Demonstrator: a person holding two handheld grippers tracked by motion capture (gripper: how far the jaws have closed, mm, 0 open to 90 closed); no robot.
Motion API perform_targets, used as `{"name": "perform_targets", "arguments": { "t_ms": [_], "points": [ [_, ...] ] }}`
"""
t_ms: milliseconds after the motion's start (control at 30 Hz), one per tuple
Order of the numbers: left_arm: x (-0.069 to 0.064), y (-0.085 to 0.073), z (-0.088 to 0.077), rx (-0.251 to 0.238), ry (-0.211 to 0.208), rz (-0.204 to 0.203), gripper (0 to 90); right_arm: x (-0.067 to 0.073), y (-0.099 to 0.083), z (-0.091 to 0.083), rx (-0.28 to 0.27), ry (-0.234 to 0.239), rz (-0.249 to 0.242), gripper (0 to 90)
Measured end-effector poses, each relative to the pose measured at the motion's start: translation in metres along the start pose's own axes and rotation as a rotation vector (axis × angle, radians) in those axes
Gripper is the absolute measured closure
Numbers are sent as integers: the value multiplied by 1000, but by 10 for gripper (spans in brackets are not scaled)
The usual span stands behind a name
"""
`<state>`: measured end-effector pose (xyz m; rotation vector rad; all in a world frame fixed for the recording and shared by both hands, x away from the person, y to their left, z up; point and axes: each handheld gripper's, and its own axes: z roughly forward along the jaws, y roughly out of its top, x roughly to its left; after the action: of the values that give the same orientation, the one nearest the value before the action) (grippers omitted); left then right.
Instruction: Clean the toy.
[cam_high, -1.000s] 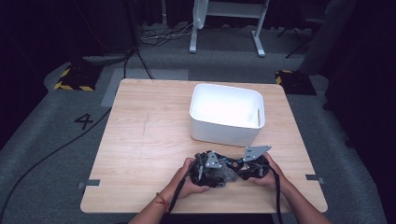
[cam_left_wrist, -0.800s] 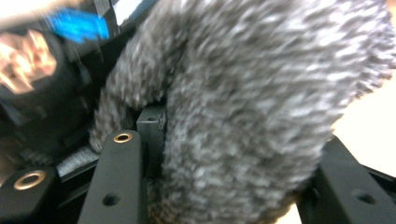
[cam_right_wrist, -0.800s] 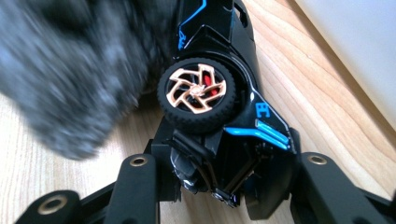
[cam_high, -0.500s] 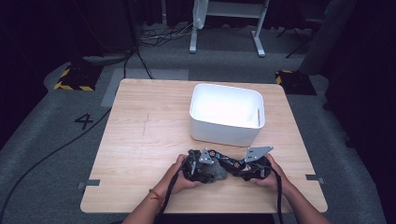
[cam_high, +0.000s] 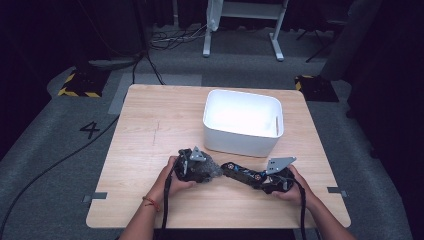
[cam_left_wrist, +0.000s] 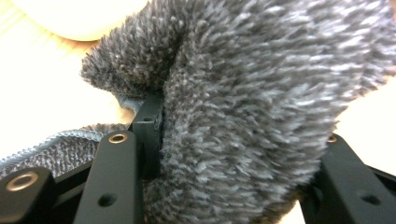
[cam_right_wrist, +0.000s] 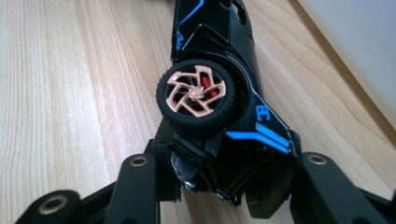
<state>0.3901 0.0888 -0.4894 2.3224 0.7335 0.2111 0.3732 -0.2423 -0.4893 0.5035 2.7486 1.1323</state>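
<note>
Toy car sits clamped at its tail in the right tongs, low over the tabletop just before the white bin. Left tongs, gripping a grey fluffy cloth, have slid leftward and eased slightly, so the wiping stroke seems underway.

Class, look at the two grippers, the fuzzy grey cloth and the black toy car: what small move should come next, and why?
Probably bring the left gripper with its fuzzy grey cloth onto the black toy car with blue trim and copper wheels and wipe it. The right gripper clamps the car on its side on the wooden table; the cloth sits at the car's nose in the high view, contact unclear.
</note>
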Motion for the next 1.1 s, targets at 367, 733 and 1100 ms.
{"name": "perform_targets", "arguments": {
  "t_ms": [367,733,1100],
  "points": [
    [-31,16,-14,-155,-158,67,540,-5,-8,-8,4,-2,8,586],
    [-99,38,30,-81,-331,213,545,3,-2,0,-18,21,49,585],
    [-98,37,33,-70,-294,198,533,12,1,3,-11,2,-11,581]
  ]
}}
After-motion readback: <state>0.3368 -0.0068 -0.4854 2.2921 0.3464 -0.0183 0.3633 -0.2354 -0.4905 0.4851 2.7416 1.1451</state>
